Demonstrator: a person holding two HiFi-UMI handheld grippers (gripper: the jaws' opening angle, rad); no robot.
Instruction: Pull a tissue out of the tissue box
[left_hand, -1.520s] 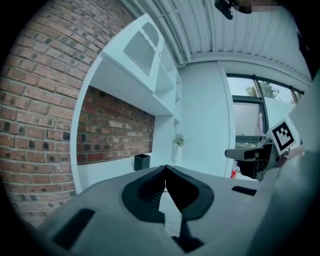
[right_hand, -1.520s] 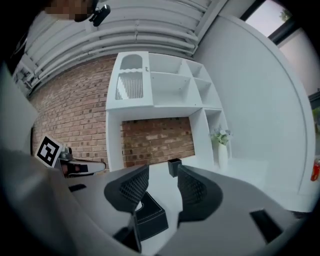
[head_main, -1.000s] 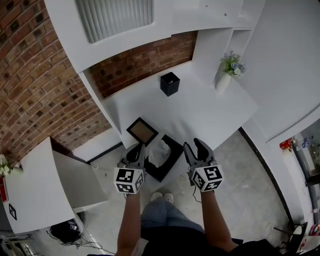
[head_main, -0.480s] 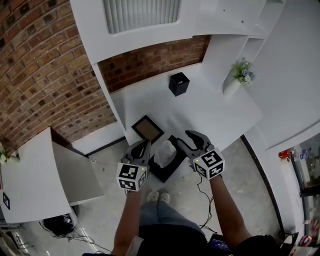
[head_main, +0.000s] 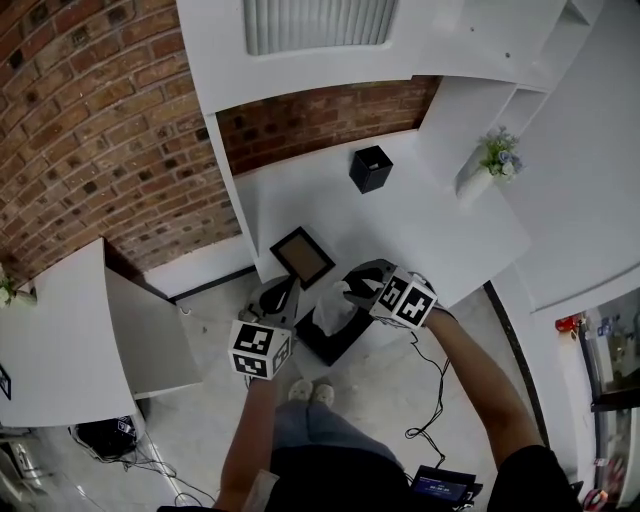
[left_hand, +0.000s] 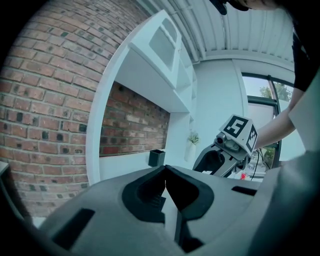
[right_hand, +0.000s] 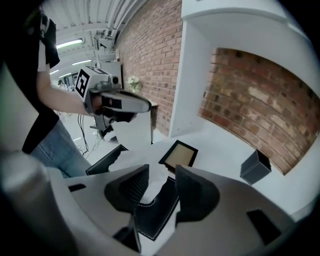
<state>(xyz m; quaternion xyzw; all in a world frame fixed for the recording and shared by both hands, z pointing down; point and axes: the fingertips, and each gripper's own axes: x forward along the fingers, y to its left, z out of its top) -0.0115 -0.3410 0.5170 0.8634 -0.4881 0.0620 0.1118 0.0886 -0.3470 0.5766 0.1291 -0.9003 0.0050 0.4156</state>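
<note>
A black tissue box (head_main: 338, 346) sits at the near edge of the white table (head_main: 420, 230), with a white tissue (head_main: 327, 308) standing up out of its slot. My right gripper (head_main: 350, 289) is turned leftward over the box. In the right gripper view it (right_hand: 162, 175) is open, and the tissue (right_hand: 151, 186) rises between its two jaws above the black box (right_hand: 156, 212). My left gripper (head_main: 282, 292) hangs just left of the box, apart from it. Its jaws (left_hand: 165, 169) are shut with nothing in them.
A dark picture frame (head_main: 302, 256) lies flat on the table just behind the box. A small black cube container (head_main: 371, 168) stands near the brick wall, and a vase of flowers (head_main: 492, 160) at the right. A low white cabinet (head_main: 70, 330) stands to the left.
My right gripper has swung left and forward, from beside the box to over it, with the tissue now between its jaws. The left gripper has hardly moved.
</note>
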